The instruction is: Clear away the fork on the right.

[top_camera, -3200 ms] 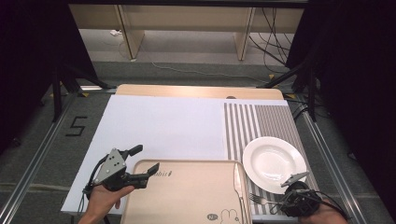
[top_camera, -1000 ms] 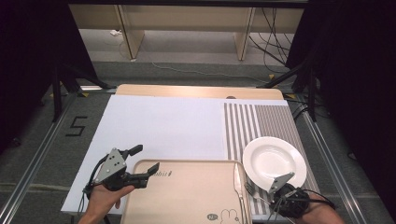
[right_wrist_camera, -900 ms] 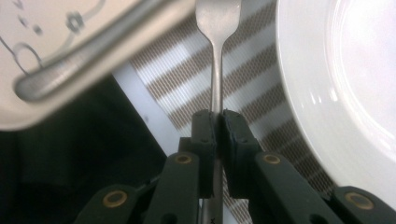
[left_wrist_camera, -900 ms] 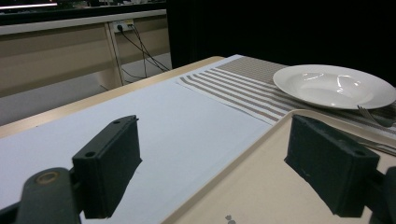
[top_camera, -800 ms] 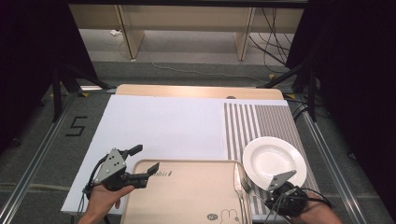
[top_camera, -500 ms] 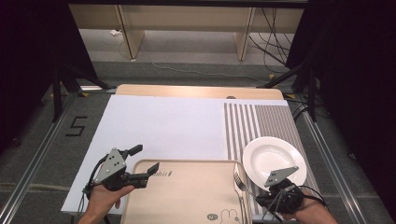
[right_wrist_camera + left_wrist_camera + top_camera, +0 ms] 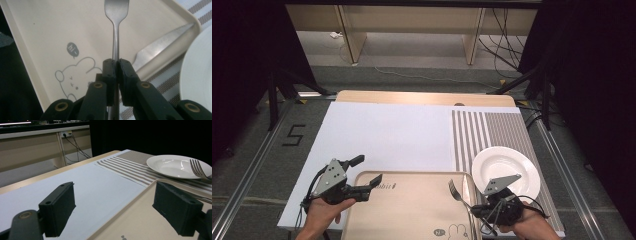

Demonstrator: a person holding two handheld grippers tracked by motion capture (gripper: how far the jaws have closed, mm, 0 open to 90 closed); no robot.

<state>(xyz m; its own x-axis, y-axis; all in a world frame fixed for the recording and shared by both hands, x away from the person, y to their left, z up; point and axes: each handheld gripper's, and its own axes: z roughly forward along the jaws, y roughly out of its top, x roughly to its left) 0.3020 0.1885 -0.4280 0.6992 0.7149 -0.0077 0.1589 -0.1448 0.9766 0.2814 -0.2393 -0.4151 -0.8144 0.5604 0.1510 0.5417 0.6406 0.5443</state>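
- The tray point(image 7: 412, 210) was seen on the worktop point(image 7: 387, 130), straddled at its corner by the wide-open left claw point(image 7: 362, 172).
- The fork point(image 7: 116, 32) was gripped by its handle in the right claw point(image 7: 117, 68), tines pointing away over the tray.

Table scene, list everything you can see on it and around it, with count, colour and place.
fork: one, silver, held above the tray's right part
tray: one, beige with a rabbit drawing, near edge, centre
knife: one, silver, on the tray's right rim
plate: one, white, on the striped mat
striped mat: one, brown and white, right side
white sheet: one, covers the left and middle
table: one, light wood
left gripper: black, open, astride the tray's left corner
right gripper: black, fingers shut on the fork handle
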